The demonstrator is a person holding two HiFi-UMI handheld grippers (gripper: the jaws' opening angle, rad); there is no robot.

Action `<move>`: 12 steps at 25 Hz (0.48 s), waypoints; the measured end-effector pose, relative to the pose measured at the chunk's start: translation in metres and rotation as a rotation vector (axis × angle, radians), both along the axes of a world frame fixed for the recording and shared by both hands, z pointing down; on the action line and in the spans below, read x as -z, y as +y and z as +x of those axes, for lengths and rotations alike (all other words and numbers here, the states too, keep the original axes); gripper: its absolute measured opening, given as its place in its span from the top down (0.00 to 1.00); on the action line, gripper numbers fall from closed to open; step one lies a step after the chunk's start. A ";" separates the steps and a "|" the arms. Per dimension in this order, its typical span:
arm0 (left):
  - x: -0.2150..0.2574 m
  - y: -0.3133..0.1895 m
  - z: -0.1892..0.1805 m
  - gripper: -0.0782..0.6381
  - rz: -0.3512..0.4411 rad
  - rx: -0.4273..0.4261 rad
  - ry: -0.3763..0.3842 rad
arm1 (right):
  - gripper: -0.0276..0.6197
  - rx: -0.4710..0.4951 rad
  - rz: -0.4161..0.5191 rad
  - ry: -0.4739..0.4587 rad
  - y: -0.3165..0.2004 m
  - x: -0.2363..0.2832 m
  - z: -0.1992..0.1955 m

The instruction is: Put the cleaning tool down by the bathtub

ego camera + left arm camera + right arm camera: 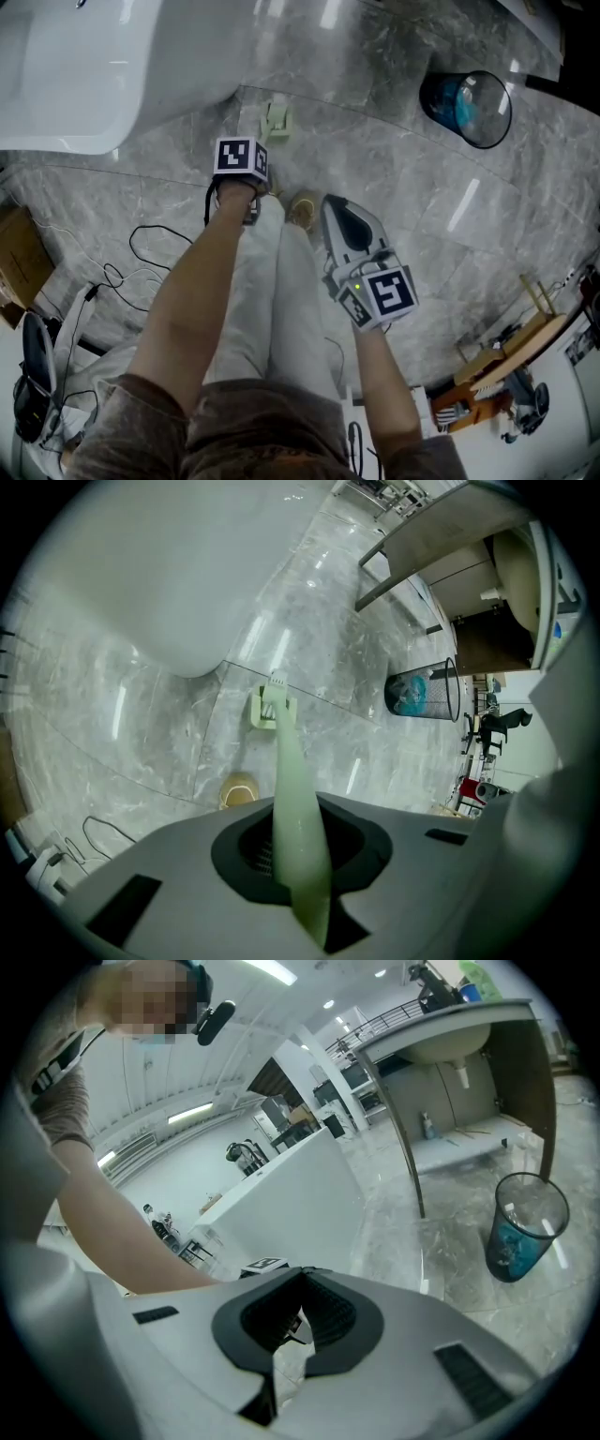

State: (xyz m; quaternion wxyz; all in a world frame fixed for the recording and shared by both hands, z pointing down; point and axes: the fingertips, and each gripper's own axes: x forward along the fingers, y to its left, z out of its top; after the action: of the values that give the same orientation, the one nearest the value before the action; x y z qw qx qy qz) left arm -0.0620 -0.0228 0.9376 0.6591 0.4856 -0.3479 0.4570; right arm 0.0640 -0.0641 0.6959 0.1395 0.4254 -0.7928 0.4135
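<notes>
The cleaning tool is a pale green brush [275, 122] with a long handle [295, 799]. My left gripper [251, 159] [298, 855] is shut on the handle and points down at the marble floor. The brush head [271, 705] sits low by the curved foot of the white bathtub [66, 84] [141, 574]; whether it touches the floor I cannot tell. My right gripper [330, 204] [298, 1321] hangs to the right of the person's legs, shut, with nothing between its jaws.
A wire bin [466, 105] [422, 694] [523, 1227] with a blue liner stands on the floor to the right. A tan shoe [302, 208] [239, 789] is under the grippers. Black cables [141, 253] trail at the left, and a vanity [450, 1044] stands beyond the bin.
</notes>
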 end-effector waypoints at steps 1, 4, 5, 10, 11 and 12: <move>0.001 0.001 0.000 0.84 0.000 0.001 0.000 | 0.96 0.001 0.000 -0.001 0.000 0.001 0.000; 0.003 0.003 -0.002 0.83 0.011 -0.009 -0.011 | 0.96 0.006 -0.001 -0.005 0.002 0.002 -0.002; 0.003 0.003 -0.002 0.83 0.018 -0.015 -0.018 | 0.96 0.008 0.000 -0.007 0.002 0.003 -0.003; 0.005 -0.001 0.001 0.80 0.072 -0.056 -0.040 | 0.96 0.016 0.001 -0.011 0.006 0.004 -0.001; 0.006 -0.001 0.001 0.77 0.081 -0.062 -0.044 | 0.96 0.016 0.001 -0.012 0.006 0.004 0.000; 0.007 -0.002 0.001 0.73 0.090 -0.068 -0.049 | 0.96 0.015 0.000 -0.011 0.006 0.005 0.001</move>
State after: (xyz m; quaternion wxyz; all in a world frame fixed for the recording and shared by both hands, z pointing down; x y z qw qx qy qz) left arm -0.0609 -0.0247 0.9306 0.6122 0.5148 -0.3673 0.4746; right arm 0.0647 -0.0580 0.6912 0.1379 0.4171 -0.7969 0.4147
